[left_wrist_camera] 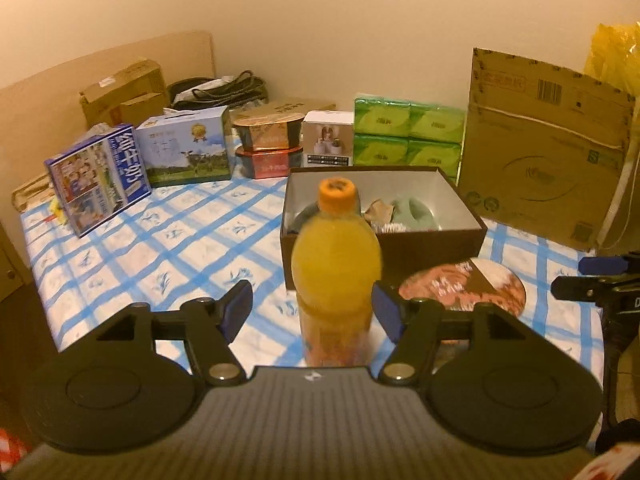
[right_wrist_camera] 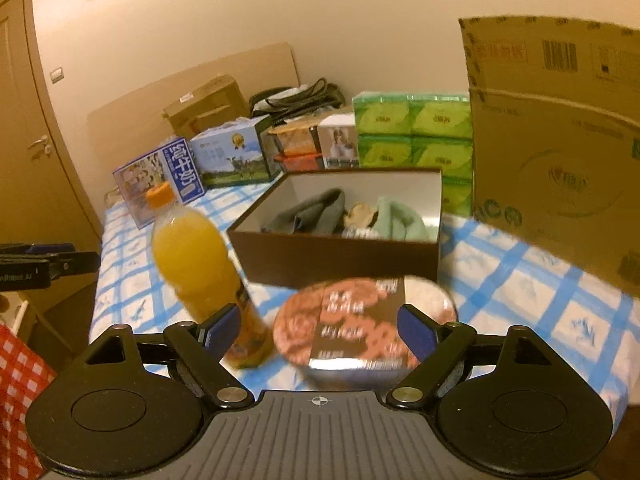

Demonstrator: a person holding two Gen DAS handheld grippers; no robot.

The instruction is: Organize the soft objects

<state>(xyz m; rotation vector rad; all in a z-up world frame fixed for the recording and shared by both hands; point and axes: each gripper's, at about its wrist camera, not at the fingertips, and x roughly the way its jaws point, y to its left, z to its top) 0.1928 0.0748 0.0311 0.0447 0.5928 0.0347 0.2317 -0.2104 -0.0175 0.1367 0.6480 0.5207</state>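
A dark brown open box (left_wrist_camera: pixel 384 242) (right_wrist_camera: pixel 336 258) stands mid-table with soft items inside: a grey cloth (right_wrist_camera: pixel 312 212), a small beige piece (right_wrist_camera: pixel 360 212) and a pale green cloth (left_wrist_camera: pixel 412 212) (right_wrist_camera: pixel 400 216). My left gripper (left_wrist_camera: pixel 312 298) is open, its blue pads apart. An orange juice bottle (left_wrist_camera: pixel 336 256) (right_wrist_camera: pixel 196 264) stands upright just beyond them, untouched. My right gripper (right_wrist_camera: pixel 318 316) is open too, with a lidded instant noodle bowl (right_wrist_camera: pixel 360 320) (left_wrist_camera: pixel 460 284) on the cloth just ahead of its fingers. Neither gripper holds anything.
The table wears a blue checked cloth (left_wrist_camera: pixel 180 248). Along the back stand milk cartons (left_wrist_camera: pixel 100 180), stacked food tubs (left_wrist_camera: pixel 266 146), a small white box (left_wrist_camera: pixel 328 140) and green tissue packs (left_wrist_camera: pixel 408 136). A large cardboard box (left_wrist_camera: pixel 544 152) stands at the right. A door (right_wrist_camera: pixel 36 152) is at the left.
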